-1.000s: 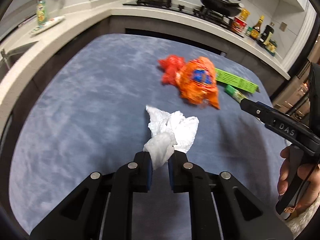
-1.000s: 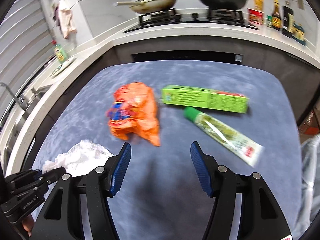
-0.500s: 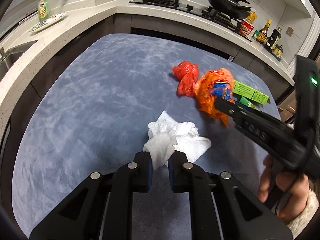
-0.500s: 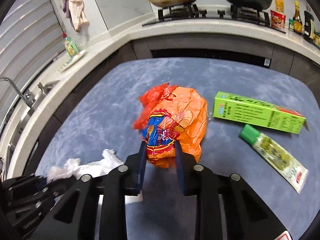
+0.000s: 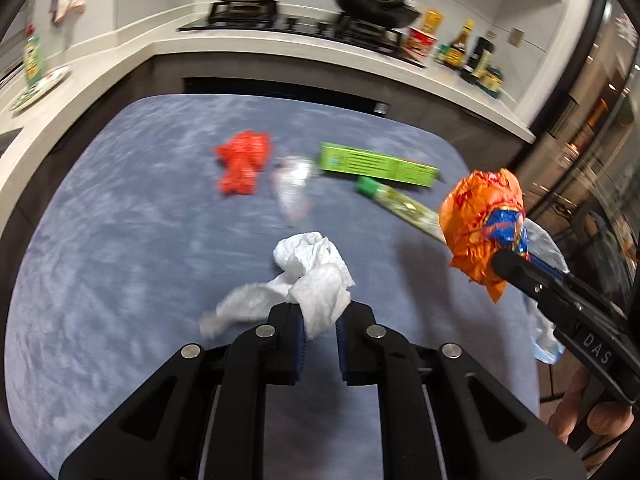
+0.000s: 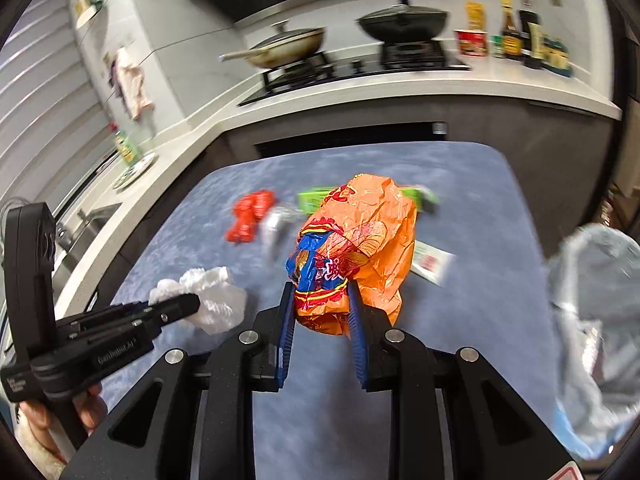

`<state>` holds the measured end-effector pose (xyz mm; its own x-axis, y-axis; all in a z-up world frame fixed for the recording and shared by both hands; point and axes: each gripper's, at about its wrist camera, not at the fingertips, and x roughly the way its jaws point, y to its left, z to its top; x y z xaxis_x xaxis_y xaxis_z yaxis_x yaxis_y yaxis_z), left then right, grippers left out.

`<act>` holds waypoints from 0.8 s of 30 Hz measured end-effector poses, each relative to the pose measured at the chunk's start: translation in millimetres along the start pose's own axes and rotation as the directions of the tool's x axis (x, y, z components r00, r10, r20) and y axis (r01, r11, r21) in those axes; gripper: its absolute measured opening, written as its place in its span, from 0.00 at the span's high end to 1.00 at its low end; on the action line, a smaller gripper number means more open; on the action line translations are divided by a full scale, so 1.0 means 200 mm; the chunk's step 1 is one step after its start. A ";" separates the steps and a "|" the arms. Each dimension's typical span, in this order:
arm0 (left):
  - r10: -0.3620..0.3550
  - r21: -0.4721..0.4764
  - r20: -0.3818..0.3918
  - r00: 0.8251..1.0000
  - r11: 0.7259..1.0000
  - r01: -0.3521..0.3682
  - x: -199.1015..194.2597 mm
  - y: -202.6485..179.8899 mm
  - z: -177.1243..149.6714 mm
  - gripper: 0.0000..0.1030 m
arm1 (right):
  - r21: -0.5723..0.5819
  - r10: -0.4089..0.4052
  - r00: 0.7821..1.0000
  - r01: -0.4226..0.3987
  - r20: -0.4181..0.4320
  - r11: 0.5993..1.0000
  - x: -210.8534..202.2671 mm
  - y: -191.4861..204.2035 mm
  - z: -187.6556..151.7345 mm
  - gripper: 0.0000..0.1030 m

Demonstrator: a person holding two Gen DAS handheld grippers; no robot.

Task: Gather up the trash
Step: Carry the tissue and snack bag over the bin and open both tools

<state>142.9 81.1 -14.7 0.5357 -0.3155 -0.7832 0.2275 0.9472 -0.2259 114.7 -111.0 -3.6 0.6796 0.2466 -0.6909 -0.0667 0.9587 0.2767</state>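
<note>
My left gripper [image 5: 318, 322] is shut on a crumpled white paper towel [image 5: 310, 280] and holds it over the blue table [image 5: 120, 240]. My right gripper [image 6: 320, 300] is shut on an orange snack bag [image 6: 360, 240] and holds it lifted above the table; the bag also shows at the right of the left wrist view [image 5: 480, 220]. On the table lie a red plastic scrap [image 5: 242, 162], a clear wrapper [image 5: 294, 186], a green box [image 5: 378, 164] and a green-capped tube [image 5: 396, 202]. The towel also shows in the right wrist view [image 6: 208, 292].
A translucent trash bag [image 6: 596, 320] hangs off the table's right edge. A counter [image 5: 280, 46] with a stove, pans and bottles runs behind the table. A sink [image 6: 86, 224] is on the left counter.
My right gripper has lifted the orange snack bag off the table and carried it right, uncovering the clear wrapper. My left gripper still holds the towel, now raised.
</note>
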 end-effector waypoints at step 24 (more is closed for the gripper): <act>-0.149 0.273 -0.043 0.988 0.950 0.155 0.06 -0.93 -0.05 0.89 | 0.297 -0.244 0.968 0.215 0.062 0.930 -0.57 -0.83 -0.31 0.77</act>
<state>98.7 -97.4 12.9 0.4604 -0.4501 -0.7651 0.5209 0.8349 -0.1777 2.2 -289.7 -11.6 0.7193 -0.0036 -0.6947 0.3013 0.9027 0.3073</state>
